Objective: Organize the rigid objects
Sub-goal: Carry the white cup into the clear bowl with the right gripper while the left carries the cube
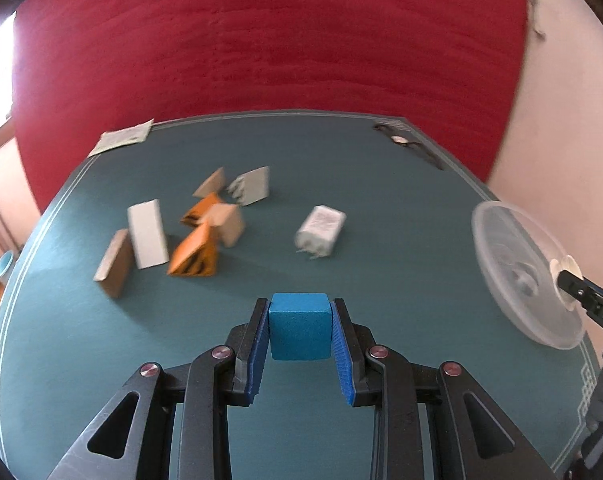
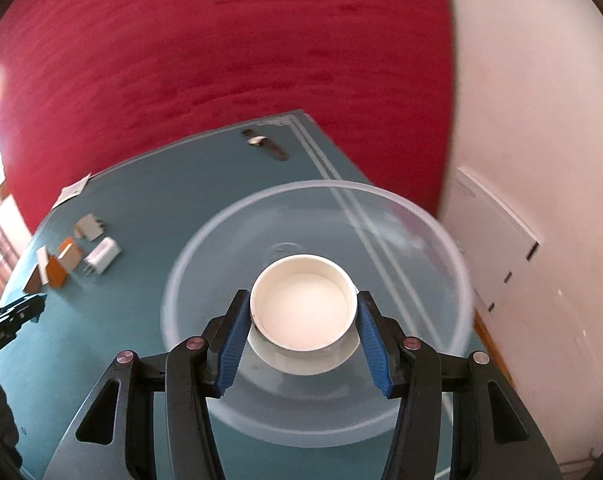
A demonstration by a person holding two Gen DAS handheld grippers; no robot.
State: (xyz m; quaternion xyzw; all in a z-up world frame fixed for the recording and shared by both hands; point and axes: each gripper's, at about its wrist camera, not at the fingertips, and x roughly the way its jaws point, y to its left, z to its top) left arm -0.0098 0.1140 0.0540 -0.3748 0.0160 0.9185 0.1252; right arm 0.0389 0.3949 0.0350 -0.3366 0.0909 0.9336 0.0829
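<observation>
My left gripper [image 1: 300, 330] is shut on a blue cube [image 1: 299, 326], held above the teal table [image 1: 381, 200]. Several small blocks lie in a cluster at the table's left: white [image 1: 147, 234], tan [image 1: 115, 264], orange [image 1: 195, 252] and grey [image 1: 251, 186] ones, plus a white charger plug [image 1: 321, 230]. My right gripper [image 2: 304, 312] is shut on a white round cap [image 2: 303, 306] fixed to a clear plastic lid [image 2: 317, 312], which hangs tilted over the table's right edge. That clear lid [image 1: 521, 276] also shows at the right of the left wrist view.
A paper slip [image 1: 121, 140] lies at the far left corner and a dark wristwatch [image 1: 405, 142] at the far right corner. A red wall rises behind the table, with a pale wall to the right. The block cluster [image 2: 69, 258] appears small in the right wrist view.
</observation>
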